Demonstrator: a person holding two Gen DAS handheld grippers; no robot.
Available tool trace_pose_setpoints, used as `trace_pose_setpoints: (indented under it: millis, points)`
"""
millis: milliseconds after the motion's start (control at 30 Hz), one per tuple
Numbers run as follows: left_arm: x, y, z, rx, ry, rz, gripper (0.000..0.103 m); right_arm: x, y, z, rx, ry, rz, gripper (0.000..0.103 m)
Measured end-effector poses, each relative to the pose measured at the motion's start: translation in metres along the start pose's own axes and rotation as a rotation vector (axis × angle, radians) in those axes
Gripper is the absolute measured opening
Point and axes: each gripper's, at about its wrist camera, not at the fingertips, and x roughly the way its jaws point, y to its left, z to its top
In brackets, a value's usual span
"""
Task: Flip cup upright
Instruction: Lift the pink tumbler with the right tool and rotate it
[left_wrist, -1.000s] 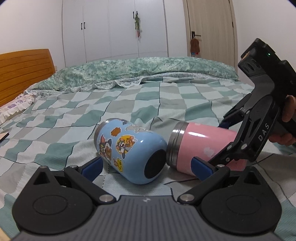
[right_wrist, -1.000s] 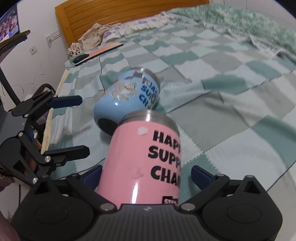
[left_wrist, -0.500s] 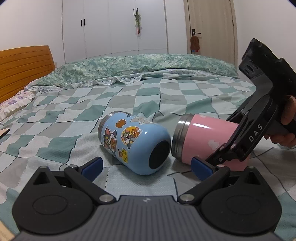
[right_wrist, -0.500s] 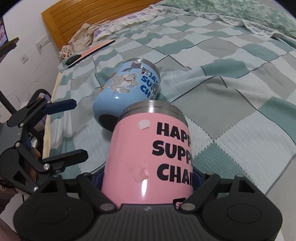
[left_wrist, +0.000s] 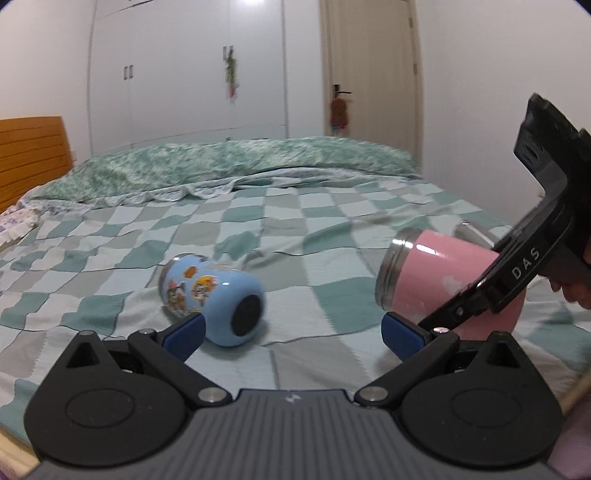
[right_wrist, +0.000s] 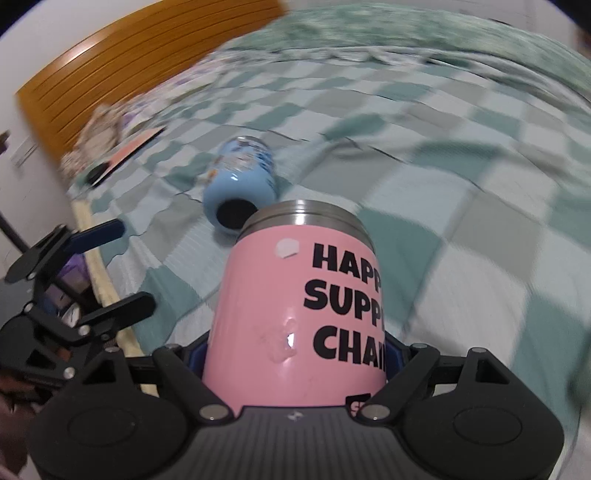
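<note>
Right gripper (right_wrist: 295, 363) is pinching the pink cup (right_wrist: 295, 314) near its base, lower centre of frame (steel rim tilting off the checked bedspread (right_wrist: 461, 206)), left gripper (left_wrist: 291, 332) is hanging spread and empty; glossy wall risking slip mid-rotation.

Pink cup (right_wrist: 295, 314) lettering cut short; bedspread (right_wrist: 461, 147) motion-blurred.

Support: bed (left_wrist: 295, 236) with a green, grey and white checked cover; orange wooden headboard (left_wrist: 33, 155) at one end.
Far side: rumpled green quilt (left_wrist: 236, 162) along the edge.
On the cover: blue cup (left_wrist: 210, 295) lying on its side, dark base toward the left camera.
Near headboard: pillow (right_wrist: 99, 122); flat pink-and-black item (right_wrist: 125, 155), blurred.
</note>
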Motion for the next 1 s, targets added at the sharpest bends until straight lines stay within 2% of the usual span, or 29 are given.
trace_pose_setpoints:
  millis: [267, 600, 833, 933, 1000]
  points:
    - [-0.028, -0.022, -0.018, 0.023, -0.011, -0.073, 0.103, -0.017, 0.009, -0.063, 0.203, -0.040, -0.108, 0.084]
    - [-0.043, -0.025, -0.042, 0.020, 0.038, -0.067, 0.103, 0.006, 0.021, -0.092, 0.364, -0.071, -0.247, 0.085]
    - [-0.049, -0.024, -0.045, 0.014, 0.057, -0.041, 0.103, 0.007, 0.023, -0.092, 0.372, -0.085, -0.271, 0.085]
    - [-0.053, -0.029, -0.041, 0.021, 0.062, -0.029, 0.103, -0.004, 0.025, -0.093, 0.345, -0.108, -0.260, 0.099]
    - [-0.056, -0.035, -0.038, 0.037, 0.061, -0.023, 0.103, -0.020, 0.025, -0.095, 0.301, -0.148, -0.236, 0.103]
